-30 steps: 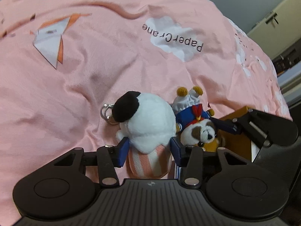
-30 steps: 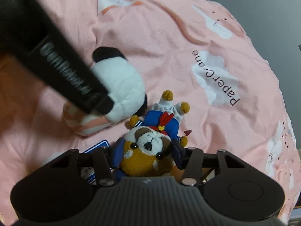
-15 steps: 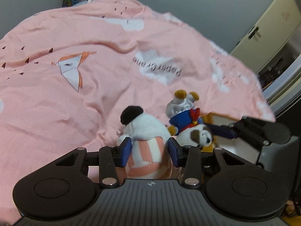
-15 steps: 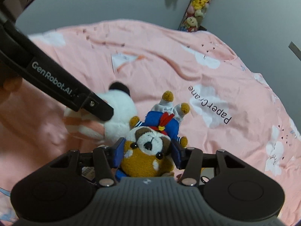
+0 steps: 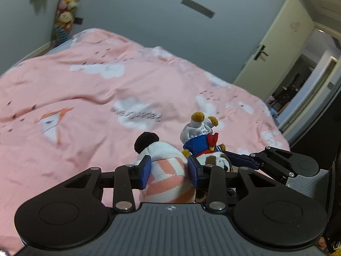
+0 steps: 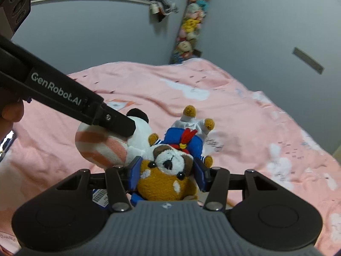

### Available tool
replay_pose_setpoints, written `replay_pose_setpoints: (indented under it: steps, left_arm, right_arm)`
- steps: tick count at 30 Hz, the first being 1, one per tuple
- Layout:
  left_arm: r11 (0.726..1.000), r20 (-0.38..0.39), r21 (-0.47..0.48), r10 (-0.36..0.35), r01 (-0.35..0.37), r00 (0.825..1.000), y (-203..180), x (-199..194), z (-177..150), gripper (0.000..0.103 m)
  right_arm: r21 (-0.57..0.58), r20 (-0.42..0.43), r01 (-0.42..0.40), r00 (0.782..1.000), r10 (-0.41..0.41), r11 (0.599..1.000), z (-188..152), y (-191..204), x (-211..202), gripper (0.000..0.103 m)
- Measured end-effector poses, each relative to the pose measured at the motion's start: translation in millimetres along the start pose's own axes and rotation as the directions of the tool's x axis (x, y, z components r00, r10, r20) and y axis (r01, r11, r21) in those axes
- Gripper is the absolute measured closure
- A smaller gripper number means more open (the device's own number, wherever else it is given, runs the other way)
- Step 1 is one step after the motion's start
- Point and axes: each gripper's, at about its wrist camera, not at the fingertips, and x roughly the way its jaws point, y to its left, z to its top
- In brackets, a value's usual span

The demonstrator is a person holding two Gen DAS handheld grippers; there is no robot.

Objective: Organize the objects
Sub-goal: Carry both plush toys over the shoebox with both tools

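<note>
Left gripper (image 5: 168,171) is clamping the striped pink-and-white end of the panda plush (image 5: 164,166), blue pads pressing into both flanks; its jaws have just been closing further onto it, roughly half open around the soft body. Right gripper (image 6: 167,171) is gripping the brown-and-white dog plush (image 6: 168,175) at the head, jaws about half open, pads squeezing both sides. Both toys are hanging clear above the pink bedspread (image 5: 85,106), side by side, panda just left of the dog, nearly touching. Step in hand looks like the carry phase: both toys are picked up and in the air, not yet placed. Next move is probably calling for a transfer to wherever they belong; no clear drop spot showing, though a column of plush toys (image 6: 191,21) is hanging on the grey wall beyond the bedspread. Dog is wearing a blue sailor top with a red bow, white trousers, tan feet pointing away, a barcode tag (image 6: 101,197) dangling below. Panda is white with a black ear, squashing softly under the pads.
</note>
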Motion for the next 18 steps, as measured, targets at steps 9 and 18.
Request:
replay_pose_setpoints:
  steps: [9,18]
  left_arm:
    - [0.993,-0.08,0.064,-0.092,0.098,0.993,-52,62,-10,0.061]
    - [0.987,-0.135,0.141,-0.054,0.073,0.989,-61,113,-43,0.061]
  right_arm:
    - [0.009,-0.076,0.132,0.988,-0.131,0.991,-32,-46,-14,0.05]
    - [0.073,-0.157,0.152,0.978,-0.139,0.986,-76,-64,26,0.05]
